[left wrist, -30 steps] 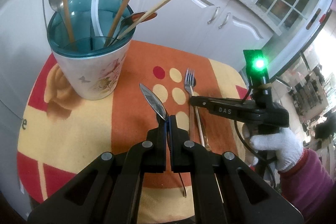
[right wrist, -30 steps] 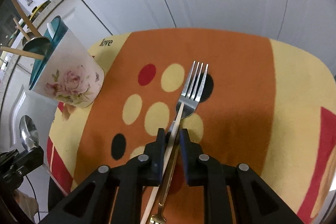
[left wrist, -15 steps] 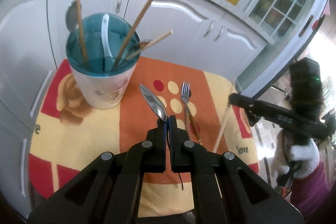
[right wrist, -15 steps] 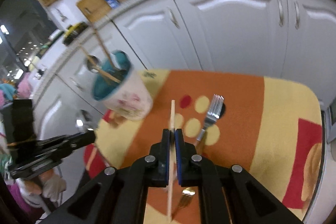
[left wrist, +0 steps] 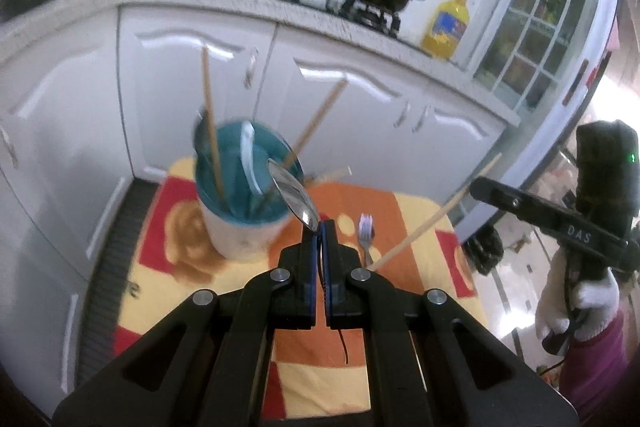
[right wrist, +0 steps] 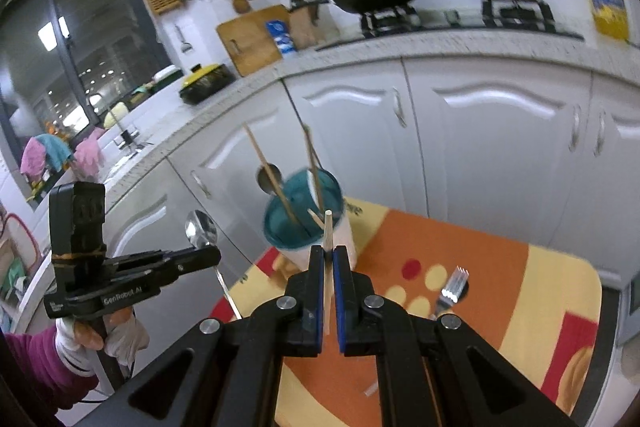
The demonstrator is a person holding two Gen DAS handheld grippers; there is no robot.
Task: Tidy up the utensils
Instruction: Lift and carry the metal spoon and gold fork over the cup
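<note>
Both grippers are up off the mat now: left gripper (left wrist: 319, 227) fingers pinching the spoon (left wrist: 293, 195), right gripper (right wrist: 328, 254) pinching a chopstick (right wrist: 327, 230). Cup (left wrist: 240, 215) next, I'd guess; fork (left wrist: 366, 229) still lying there.

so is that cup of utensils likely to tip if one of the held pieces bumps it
Possibly. The cup is tall and narrows toward its base, and long chopsticks lean well above its rim, so it looks top-heavy. It stands on a soft cloth, which probably grips rather than slides.
</note>
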